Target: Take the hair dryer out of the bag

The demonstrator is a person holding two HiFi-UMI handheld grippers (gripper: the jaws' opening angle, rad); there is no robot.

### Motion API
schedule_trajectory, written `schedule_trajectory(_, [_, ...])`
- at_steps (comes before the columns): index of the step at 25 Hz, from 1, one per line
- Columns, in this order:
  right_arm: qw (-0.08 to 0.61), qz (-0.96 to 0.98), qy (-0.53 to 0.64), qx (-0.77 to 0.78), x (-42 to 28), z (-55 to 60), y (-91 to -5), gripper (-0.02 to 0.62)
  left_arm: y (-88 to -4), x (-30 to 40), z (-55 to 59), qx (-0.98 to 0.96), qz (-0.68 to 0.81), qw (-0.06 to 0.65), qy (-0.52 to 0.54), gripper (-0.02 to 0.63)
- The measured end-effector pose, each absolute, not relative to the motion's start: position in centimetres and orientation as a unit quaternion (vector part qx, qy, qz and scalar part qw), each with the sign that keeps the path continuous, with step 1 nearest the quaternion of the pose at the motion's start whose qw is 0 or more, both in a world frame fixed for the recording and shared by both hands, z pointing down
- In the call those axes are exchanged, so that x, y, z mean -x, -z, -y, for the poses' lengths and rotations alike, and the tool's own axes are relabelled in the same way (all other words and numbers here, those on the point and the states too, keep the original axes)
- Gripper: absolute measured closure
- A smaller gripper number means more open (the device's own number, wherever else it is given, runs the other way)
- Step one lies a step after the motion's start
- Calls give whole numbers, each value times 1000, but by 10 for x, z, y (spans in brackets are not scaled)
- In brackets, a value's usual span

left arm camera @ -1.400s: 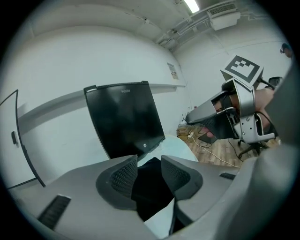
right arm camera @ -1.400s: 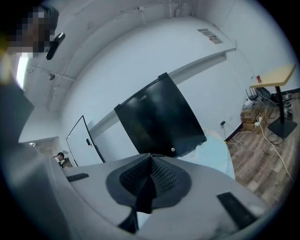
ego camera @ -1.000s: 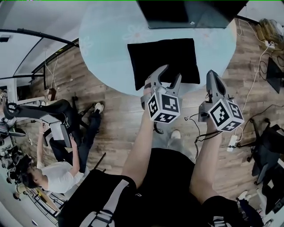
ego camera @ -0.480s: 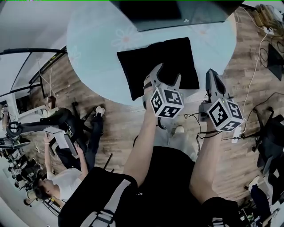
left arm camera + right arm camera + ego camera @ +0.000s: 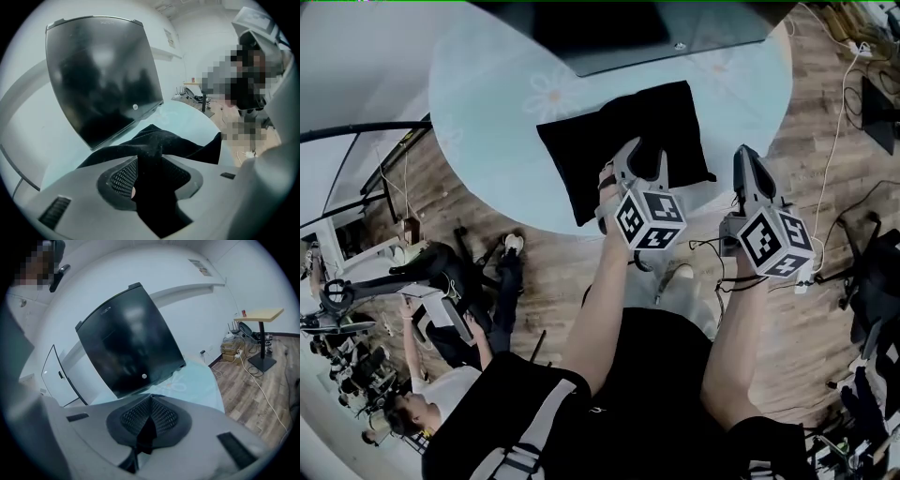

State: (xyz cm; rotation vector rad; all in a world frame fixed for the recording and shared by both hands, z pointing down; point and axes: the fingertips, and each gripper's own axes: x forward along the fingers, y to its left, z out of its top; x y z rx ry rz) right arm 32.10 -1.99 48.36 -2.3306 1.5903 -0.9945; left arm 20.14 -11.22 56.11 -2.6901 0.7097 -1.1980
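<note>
A black cloth bag (image 5: 619, 131) lies flat on the round pale-blue table (image 5: 487, 112). No hair dryer shows; the bag hides whatever is inside. My left gripper (image 5: 642, 157) sits on the bag's near edge. Its jaws have just been closing, and a raised fold of the bag (image 5: 187, 145) now fills the gap in the left gripper (image 5: 150, 164), pinched between the pads. My right gripper (image 5: 743, 161) hovers to the right of the bag at the table's near rim. The right gripper (image 5: 149, 417) is shut with nothing in it.
A dark glossy panel (image 5: 619, 28) leans at the table's far side, just behind the bag. A seated person (image 5: 441, 309) and a chair are at the lower left on the wooden floor. Cables and a power strip (image 5: 802, 281) lie at the right.
The left gripper sank onto the bag's near edge; its jaws spread wide, then narrowed around a fold of fabric. The right gripper stayed shut and shifted only slightly.
</note>
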Motion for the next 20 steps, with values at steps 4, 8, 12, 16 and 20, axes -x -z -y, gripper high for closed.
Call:
schedule_trajectory(4, [75, -538, 324, 774, -320, 26, -476, 589, -554, -204, 105, 893, -217, 46, 391, 462])
schedule_trajectory(8, [67, -550, 326, 766, -312, 36, -473, 589, -542, -203, 105, 903, -223, 43, 365, 486])
schedule_trajectory(12, [57, -563, 328, 757, -305, 48, -472, 589, -531, -196, 122, 905, -252, 29, 341, 574])
schedule_trajectory(16, [44, -570, 330, 751, -301, 53, -472, 589, -525, -190, 126, 907, -260, 15, 330, 574])
schedule_trajectory(20, [42, -579, 319, 749, -296, 61, -462, 589, -521, -174, 135, 903, -285, 1, 321, 574])
